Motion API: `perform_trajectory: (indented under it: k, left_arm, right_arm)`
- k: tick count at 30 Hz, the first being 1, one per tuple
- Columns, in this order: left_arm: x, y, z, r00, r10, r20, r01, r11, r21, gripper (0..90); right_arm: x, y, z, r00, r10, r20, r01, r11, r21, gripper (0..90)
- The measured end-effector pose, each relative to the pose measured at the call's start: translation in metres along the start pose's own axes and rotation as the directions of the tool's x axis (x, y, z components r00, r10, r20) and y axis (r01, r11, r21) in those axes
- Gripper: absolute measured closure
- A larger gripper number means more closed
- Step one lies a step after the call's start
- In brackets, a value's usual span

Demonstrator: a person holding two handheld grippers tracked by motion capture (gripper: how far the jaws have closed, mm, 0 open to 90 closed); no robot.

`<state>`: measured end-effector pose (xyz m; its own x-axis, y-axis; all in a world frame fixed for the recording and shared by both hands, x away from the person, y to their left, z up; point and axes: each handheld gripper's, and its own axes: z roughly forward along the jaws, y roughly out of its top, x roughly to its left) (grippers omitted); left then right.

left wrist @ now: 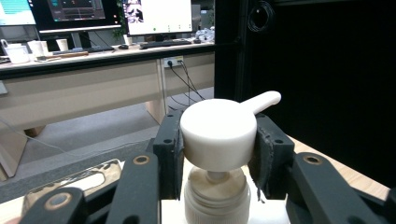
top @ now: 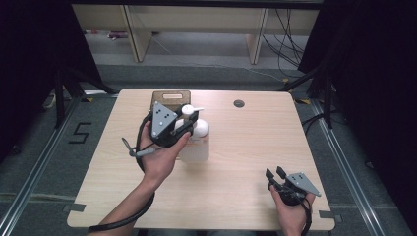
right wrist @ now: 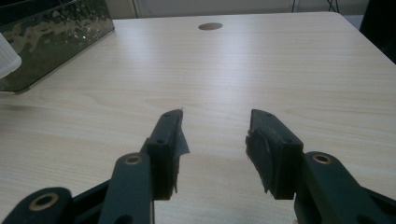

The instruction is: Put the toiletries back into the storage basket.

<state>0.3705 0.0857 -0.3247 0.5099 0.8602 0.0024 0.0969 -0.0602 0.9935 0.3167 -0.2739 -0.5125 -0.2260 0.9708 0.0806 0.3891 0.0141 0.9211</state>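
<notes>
At the centre of the high view, a white pump bottle (top: 195,142) is seen standing upright on the wooden table (top: 246,147), and its pump head (left wrist: 218,133) is clamped from both sides by the jaws of the left gripper (top: 183,127); in the left gripper view the pads are pressed against the round cap, with the spout pointing to the upper right of the frame. The right gripper (right wrist: 214,140) is held low at the lower right of the high view, its jaws spread apart with nothing between them, just above bare tabletop.

Since the bottle is held only by its head, a tilt or topple could be caused if the head is pulled sideways, because the body is not braced. A slip is also judged possible, as the cap is smooth and rounded. Liquid could be squirted from the spout if the head is pressed down.

Just behind the bottle, at the table's far edge, a dark tray (top: 170,98) is placed, close enough to be knocked. A round cable hole (top: 239,103) is set well apart.
</notes>
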Motion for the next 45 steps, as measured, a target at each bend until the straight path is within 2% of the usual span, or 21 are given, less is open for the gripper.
perform_trajectory:
  k: [1, 2, 7, 11, 12, 15, 18, 21, 23, 24, 27, 28, 29, 31, 35, 36, 37, 39, 41, 44, 45]
  left_arm:
    - [0.002, 0.000, -0.001, 1.0000, -0.004, -0.003, 0.004, 1.0000, -0.003, 59.2]
    - [0.004, 0.001, -0.002, 0.9999, 0.013, -0.010, -0.013, 0.9999, -0.009, 59.2]
    - [0.010, 0.002, -0.007, 0.9999, -0.007, -0.013, 0.007, 0.9999, -0.010, 59.2]
    - [0.016, 0.004, -0.011, 0.9995, 0.012, -0.029, -0.013, 0.9997, -0.022, 59.2]
    - [0.016, 0.004, -0.011, 0.9995, -0.006, -0.030, 0.006, 0.9999, -0.016, 59.2]
    - [0.020, 0.006, -0.014, 0.9993, -0.009, -0.035, 0.008, 0.9998, -0.020, 59.2]
    - [0.025, 0.007, -0.016, 0.9989, 0.009, -0.045, -0.011, 0.9995, -0.030, 59.2]
    - [0.027, 0.008, -0.019, 0.9988, -0.012, -0.047, 0.010, 0.9994, -0.033, 59.2]
    - [0.030, 0.010, -0.020, 0.9985, 0.008, -0.054, -0.010, 0.9991, -0.041, 59.2]
    - [0.030, 0.010, -0.021, 0.9987, -0.011, -0.050, 0.009, 0.9993, -0.037, 59.2]
    - [0.033, 0.012, -0.023, 0.9984, 0.006, -0.057, -0.008, 0.9990, -0.044, 59.2]
    - [0.032, 0.012, -0.024, 0.9986, -0.014, -0.050, 0.012, 0.9991, -0.042, 59.2]
    - [0.033, 0.013, -0.024, 0.9985, 0.005, -0.055, -0.007, 0.9988, -0.048, 59.2]
    - [0.032, 0.014, -0.026, 0.9985, -0.017, -0.052, 0.015, 0.9989, -0.045, 59.2]
    - [0.033, 0.020, -0.029, 0.9983, 0.003, -0.058, -0.006, 0.9981, -0.061, 59.2]
    - [0.032, 0.021, -0.030, 0.9984, -0.012, -0.055, 0.009, 0.9982, -0.059, 59.2]
    - [0.033, 0.022, -0.031, 0.9982, 0.006, -0.060, -0.010, 0.9978, -0.066, 59.2]
    - [0.031, 0.024, -0.033, 0.9983, -0.013, -0.056, 0.009, 0.9976, -0.068, 59.2]
    - [0.033, 0.028, -0.034, 0.9982, 0.009, -0.060, -0.014, 0.9967, -0.080, 59.2]
    - [0.032, 0.031, -0.037, 0.9984, -0.009, -0.056, 0.004, 0.9966, -0.083, 59.2]
    - [0.033, 0.032, -0.037, 0.9981, 0.012, -0.061, -0.017, 0.9958, -0.090, 59.2]
  right_arm:
    - [0.001, 0.000, 0.000, 1.0000, 0.010, -0.002, -0.010, 1.000, 0.001, 55.2]
    - [0.004, -0.001, -0.001, 0.9987, 0.051, -0.002, -0.051, 0.999, 0.012, 55.3]
    - [0.003, 0.000, -0.001, 0.9988, 0.049, -0.003, -0.049, 0.999, 0.014, 55.2]
    - [0.004, -0.001, -0.001, 0.9986, 0.053, -0.002, -0.053, 0.998, 0.020, 55.2]
    - [0.004, -0.001, -0.001, 0.9987, 0.052, -0.002, -0.052, 0.998, 0.020, 55.2]
    - [0.003, -0.001, -0.001, 0.9990, 0.045, -0.003, -0.045, 0.999, 0.016, 55.2]
    - [0.003, -0.001, 0.000, 0.9991, 0.043, -0.005, -0.043, 0.999, 0.010, 55.2]
    - [0.004, -0.001, -0.001, 0.9986, 0.052, -0.002, -0.052, 0.998, 0.020, 55.2]
    - [0.004, -0.001, -0.001, 0.9987, 0.052, -0.003, -0.052, 0.998, 0.020, 55.2]
    - [0.004, -0.001, -0.001, 0.9987, 0.051, -0.003, -0.051, 0.998, 0.020, 55.2]
    - [0.004, -0.001, -0.001, 0.9990, 0.046, -0.002, -0.046, 0.999, 0.017, 55.2]
    - [0.004, -0.001, -0.001, 0.9990, 0.045, -0.002, -0.045, 0.999, 0.017, 55.1]
    - [0.003, -0.001, 0.000, 0.9991, 0.043, -0.004, -0.043, 0.999, 0.012, 55.1]
    - [0.003, -0.001, 0.000, 0.9991, 0.043, -0.003, -0.043, 0.999, 0.010, 55.1]
    - [0.004, -0.001, -0.001, 0.9990, 0.045, -0.001, -0.045, 0.999, 0.017, 55.0]
    - [0.004, -0.001, -0.001, 0.9988, 0.049, -0.004, -0.049, 0.999, 0.014, 55.0]
    - [0.004, -0.001, -0.001, 0.9988, 0.050, -0.004, -0.049, 0.999, 0.014, 55.0]
    - [0.004, -0.001, -0.001, 0.9988, 0.049, -0.003, -0.049, 0.999, 0.014, 55.0]
    - [0.003, -0.001, 0.000, 0.9990, 0.045, -0.003, -0.045, 0.999, 0.011, 55.0]
    - [0.003, -0.001, 0.000, 0.9991, 0.043, -0.003, -0.043, 0.999, 0.011, 55.0]
    - [0.003, -0.001, -0.001, 0.9989, 0.046, -0.005, -0.046, 0.999, 0.009, 55.0]
